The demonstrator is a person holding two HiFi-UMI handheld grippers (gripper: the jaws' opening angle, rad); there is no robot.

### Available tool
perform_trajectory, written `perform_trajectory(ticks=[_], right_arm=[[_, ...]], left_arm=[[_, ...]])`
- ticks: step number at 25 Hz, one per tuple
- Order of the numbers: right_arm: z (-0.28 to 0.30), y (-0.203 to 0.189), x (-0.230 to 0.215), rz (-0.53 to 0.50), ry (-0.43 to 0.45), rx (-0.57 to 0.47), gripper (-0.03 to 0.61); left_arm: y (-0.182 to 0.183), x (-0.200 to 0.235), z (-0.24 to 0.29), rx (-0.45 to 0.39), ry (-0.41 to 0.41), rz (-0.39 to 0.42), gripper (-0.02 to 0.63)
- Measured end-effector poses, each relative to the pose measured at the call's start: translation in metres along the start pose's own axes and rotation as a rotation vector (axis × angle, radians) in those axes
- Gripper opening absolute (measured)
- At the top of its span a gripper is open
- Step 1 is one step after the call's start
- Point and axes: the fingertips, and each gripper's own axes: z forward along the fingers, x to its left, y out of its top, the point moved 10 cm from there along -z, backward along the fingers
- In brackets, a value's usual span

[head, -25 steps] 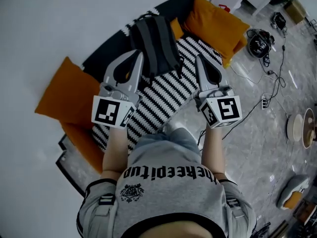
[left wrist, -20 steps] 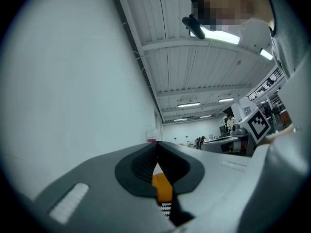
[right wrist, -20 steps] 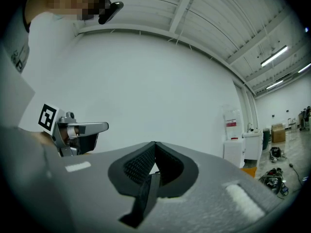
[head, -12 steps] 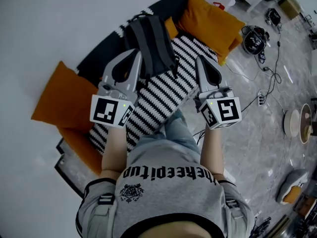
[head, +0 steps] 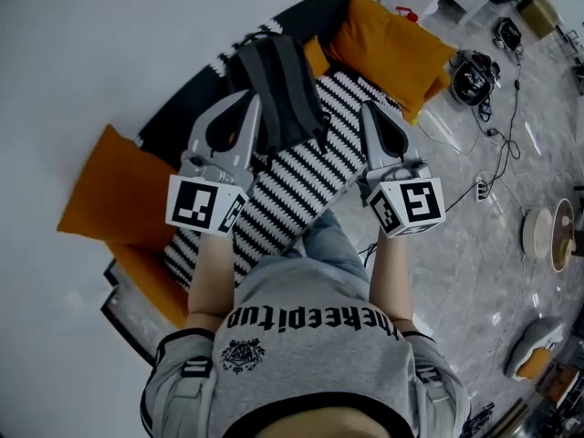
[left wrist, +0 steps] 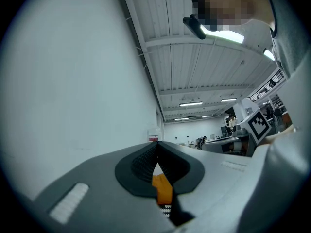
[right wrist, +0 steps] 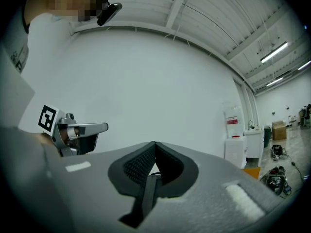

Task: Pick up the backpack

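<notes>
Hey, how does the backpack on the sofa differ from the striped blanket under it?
The backpack is dark grey; the striped blanket is black and white. The backpack is smaller and bulky, lying on top; the striped blanket is spread flat beneath it, covering far more of the sofa. Both rest on the sofa between orange cushions.

This is a lab or workshop hall: high ribbed ceiling (left wrist: 204, 57) with strip lights (left wrist: 190, 103), benches (left wrist: 218, 142) far off, cables (head: 516, 99) strewn on the polished floor (head: 456, 272) (upper right, head view).
</notes>
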Motion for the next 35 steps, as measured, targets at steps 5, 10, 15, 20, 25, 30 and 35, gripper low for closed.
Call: perform_trajectory(ticks=[5, 10, 15, 20, 25, 30, 35], right_arm=[[0.023, -0.001, -0.014, 0.005, 0.030, 0.016, 0.002], [0.044, -0.001, -0.030, 0.006, 0.060, 0.023, 0.002], [0.066, 0.001, -0.047, 0.001, 0.089, 0.026, 0.002], [0.085, -0.001, -0.062, -0.001, 0.117, 0.031, 0.002], [0.101, -0.004, -0.077, 0.004, 0.146, 0.038, 0.002], [0.117, -0.011, -0.090, 0.013, 0.179, 0.057, 0.002], [0.133, -0.023, -0.101, 0.028, 0.211, 0.084, 0.002]], left_arm=[[-0.004, 0.010, 0.018, 0.013, 0.031, -0.004, 0.015], [-0.009, 0.016, 0.035, 0.020, 0.055, -0.005, 0.015], [-0.013, 0.025, 0.053, 0.024, 0.084, -0.006, 0.015], [-0.017, 0.030, 0.070, 0.028, 0.105, -0.004, 0.015], [-0.023, 0.031, 0.086, 0.037, 0.127, -0.002, 0.015], [-0.031, 0.034, 0.098, 0.058, 0.156, -0.008, 0.015], [-0.044, 0.036, 0.108, 0.084, 0.185, -0.020, 0.015]])
